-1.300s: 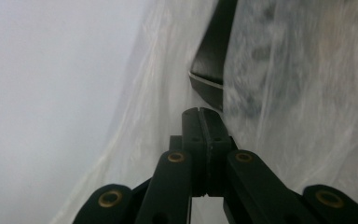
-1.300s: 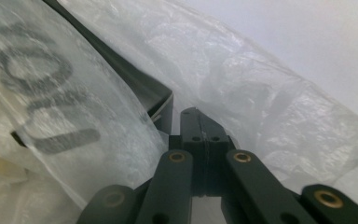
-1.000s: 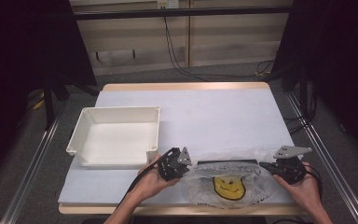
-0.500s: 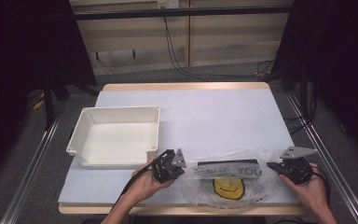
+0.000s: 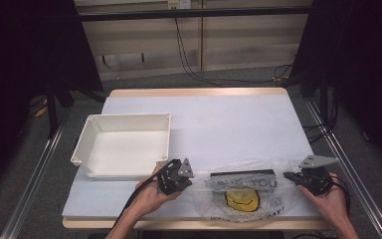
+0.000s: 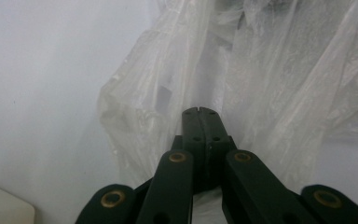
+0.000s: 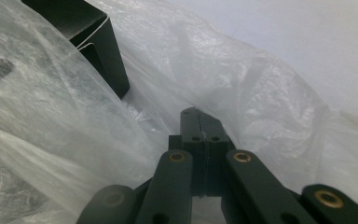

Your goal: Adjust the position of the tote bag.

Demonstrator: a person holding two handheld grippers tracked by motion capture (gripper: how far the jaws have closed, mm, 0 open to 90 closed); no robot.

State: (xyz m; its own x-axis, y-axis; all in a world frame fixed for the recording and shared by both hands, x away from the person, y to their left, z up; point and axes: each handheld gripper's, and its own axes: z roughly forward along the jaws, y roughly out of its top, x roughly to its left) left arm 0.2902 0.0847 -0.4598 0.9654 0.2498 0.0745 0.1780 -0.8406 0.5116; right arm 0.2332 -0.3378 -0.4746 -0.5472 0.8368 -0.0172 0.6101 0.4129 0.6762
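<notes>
Bag (image 5: 248, 191) lies at the table's (image 5: 229, 124) near edge, stretched between left gripper (image 5: 188, 180) and right gripper (image 5: 289, 176), both clamped on its film; next probably lifting evenly, box (image 5: 242, 175) inside.

i count one clear plastic bag with a yellow smiley face (image 5: 242, 198), one flat black box (image 5: 242, 175) inside it, one white rectangular plastic tray (image 5: 124, 144), and two black handheld grippers, left (image 5: 193, 180) and right (image 5: 287, 176).
</notes>
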